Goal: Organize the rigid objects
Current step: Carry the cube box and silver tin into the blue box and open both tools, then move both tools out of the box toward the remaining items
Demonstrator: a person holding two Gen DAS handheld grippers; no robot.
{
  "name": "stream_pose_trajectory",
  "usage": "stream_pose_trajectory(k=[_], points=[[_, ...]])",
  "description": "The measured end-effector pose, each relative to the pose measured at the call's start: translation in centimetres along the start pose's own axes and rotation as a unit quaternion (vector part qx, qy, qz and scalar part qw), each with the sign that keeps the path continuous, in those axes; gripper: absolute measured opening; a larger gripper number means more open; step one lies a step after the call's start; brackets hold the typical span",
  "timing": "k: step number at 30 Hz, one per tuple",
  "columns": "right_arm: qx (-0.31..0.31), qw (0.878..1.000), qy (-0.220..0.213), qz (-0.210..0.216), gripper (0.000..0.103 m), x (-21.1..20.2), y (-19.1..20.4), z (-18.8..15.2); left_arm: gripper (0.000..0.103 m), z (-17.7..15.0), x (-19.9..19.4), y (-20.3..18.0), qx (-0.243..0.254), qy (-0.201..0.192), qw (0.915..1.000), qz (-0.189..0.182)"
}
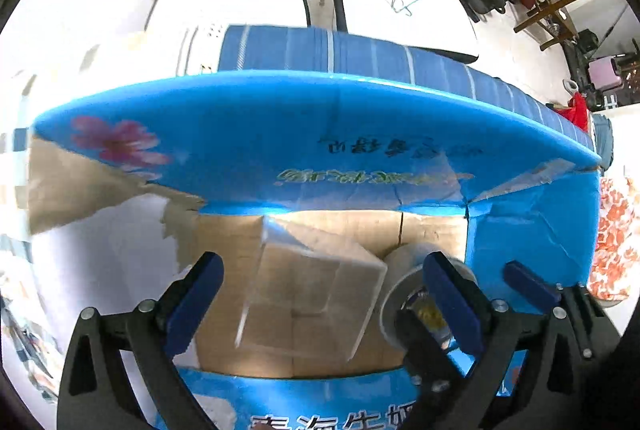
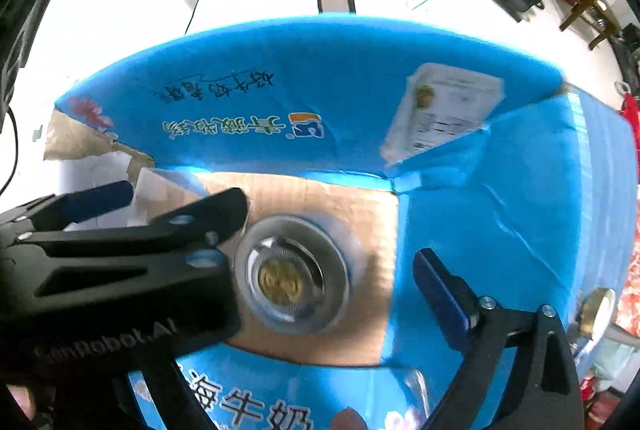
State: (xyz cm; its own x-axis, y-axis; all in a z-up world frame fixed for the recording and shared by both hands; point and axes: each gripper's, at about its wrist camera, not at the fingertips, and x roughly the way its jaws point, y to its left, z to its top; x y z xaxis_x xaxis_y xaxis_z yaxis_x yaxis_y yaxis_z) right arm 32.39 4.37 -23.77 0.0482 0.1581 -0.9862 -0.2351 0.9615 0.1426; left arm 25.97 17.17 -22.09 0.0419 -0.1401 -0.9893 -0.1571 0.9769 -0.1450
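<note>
Packing is partly done: a clear box (image 1: 308, 294) and coin case (image 2: 294, 276) are lying in the blue carton (image 2: 500, 230). Left gripper (image 1: 320, 306) and right gripper (image 2: 440, 290) are hovering wide open, holding nothing.

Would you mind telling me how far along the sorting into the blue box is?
Done, apparently: a clear square case and a round coin capsule lie on the cardboard floor of the blue box. In hand: nothing; the left gripper and right gripper are both open above them. Left: another round capsule sits outside the box.
</note>
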Motion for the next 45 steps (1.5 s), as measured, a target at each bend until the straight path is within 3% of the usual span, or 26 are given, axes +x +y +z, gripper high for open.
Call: stream_pose_trajectory(k=[9,26,33,41,45], points=[[-0.009,0.999,-0.029,-0.028,0.097,-4.5,0.5,-4.8,0.102,-3.5,-4.9,0.6,-0.005,-0.083,0.9958,0.038],[0.009,0.994,-0.106,-0.024,0.097,-16.0,1.8,-15.4,0.102,-13.5,-13.6,-1.0,-0.001,-0.156,0.9861,0.056],[-0.007,0.99,-0.142,-0.016,0.097,-21.4,2.8,-18.7,0.102,-16.9,-17.4,-1.9,0.003,-0.182,0.9824,0.04],[-0.021,0.988,-0.153,0.011,0.097,-24.1,3.1,-20.4,0.102,-18.3,-19.8,-3.0,0.009,-0.202,0.9781,0.048],[-0.008,0.987,-0.159,0.013,0.097,-24.8,1.2,-20.9,0.102,-18.2,-19.2,-5.1,0.024,-0.187,0.9814,0.034]])
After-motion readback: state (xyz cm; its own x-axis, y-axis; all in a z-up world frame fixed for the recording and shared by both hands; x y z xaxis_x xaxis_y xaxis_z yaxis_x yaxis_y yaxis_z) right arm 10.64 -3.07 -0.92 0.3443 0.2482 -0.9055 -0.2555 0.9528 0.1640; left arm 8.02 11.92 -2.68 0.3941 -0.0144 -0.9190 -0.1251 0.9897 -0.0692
